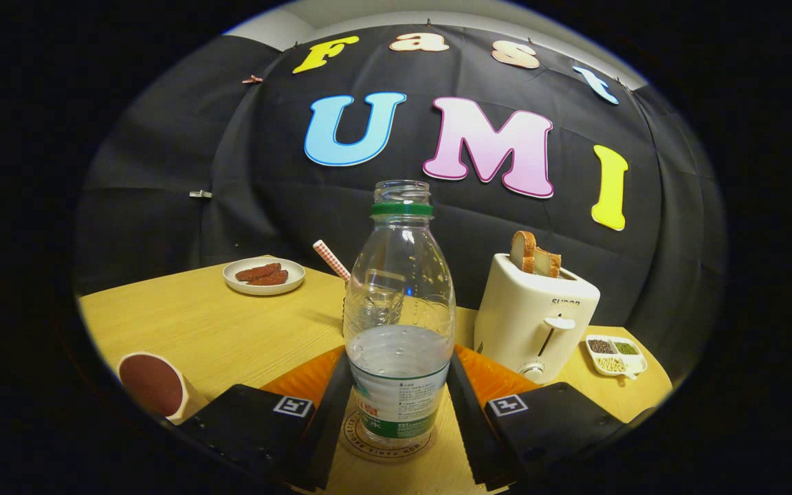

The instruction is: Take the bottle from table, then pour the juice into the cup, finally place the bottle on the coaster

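Clear plastic, uncapped and about half full, the bottle (399, 316) stands on the round coaster (387, 440) at lower centre, between the fingers of the hand-held gripper (396, 419), which flank it closely; whether they press or have let go cannot be told. The cup (152, 385) sits lower left on the tabletop (217, 330). A crooked pull-back could tip the open bottle.
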Demonstrator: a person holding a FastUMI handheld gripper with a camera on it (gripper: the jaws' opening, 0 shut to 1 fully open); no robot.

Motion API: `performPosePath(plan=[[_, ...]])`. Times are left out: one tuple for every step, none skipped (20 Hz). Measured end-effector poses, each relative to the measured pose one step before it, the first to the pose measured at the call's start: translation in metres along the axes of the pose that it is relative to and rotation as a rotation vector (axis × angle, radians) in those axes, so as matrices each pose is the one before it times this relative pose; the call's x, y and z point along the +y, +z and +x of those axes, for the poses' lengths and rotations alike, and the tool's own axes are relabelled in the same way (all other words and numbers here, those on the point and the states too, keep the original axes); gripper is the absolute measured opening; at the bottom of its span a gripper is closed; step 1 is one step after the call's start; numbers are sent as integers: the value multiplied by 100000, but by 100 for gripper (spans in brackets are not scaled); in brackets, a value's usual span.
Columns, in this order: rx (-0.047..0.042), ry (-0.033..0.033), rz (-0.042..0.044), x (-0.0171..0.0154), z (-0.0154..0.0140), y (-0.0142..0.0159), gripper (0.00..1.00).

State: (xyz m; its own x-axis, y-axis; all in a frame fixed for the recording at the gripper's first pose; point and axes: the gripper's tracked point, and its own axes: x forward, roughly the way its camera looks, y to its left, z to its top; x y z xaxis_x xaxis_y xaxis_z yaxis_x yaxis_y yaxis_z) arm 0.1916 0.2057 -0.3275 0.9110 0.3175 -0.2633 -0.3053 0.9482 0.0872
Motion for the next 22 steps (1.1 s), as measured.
performPosePath(plan=[[224,-175,300,-76,-41,-88,78],[123,309,719,4,-107,23,79],[94,816,988,243,-138,140,80],[357,369,768,117,-67,16,81],[263,474,474,99,-169,-30,86],[209,127,126,-4,-55,-6,88],[67,132,99,42,-92,105,91],[76,275,139,88,-107,69,92],[187,250,-113,43,-160,17,93],[230,109,-525,26,-119,5,95],[174,612,-568,66,-156,-69,97],[373,516,-574,-56,-134,-51,97],[643,36,-428,-108,-238,-138,97],[550,-476,-435,-236,-313,-12,97],[105,-1117,-264,-415,-285,29,96],[-493,-1387,-124,-508,-257,58,97],[-476,-660,53,-323,-365,75,97],[-141,-547,-14,-282,-233,60,96],[370,-355,32,-169,-362,-70,97],[499,-293,-48,-227,-350,-119,96],[585,-590,-324,-247,-374,-142,97],[680,-740,-528,-318,-538,-120,97]])
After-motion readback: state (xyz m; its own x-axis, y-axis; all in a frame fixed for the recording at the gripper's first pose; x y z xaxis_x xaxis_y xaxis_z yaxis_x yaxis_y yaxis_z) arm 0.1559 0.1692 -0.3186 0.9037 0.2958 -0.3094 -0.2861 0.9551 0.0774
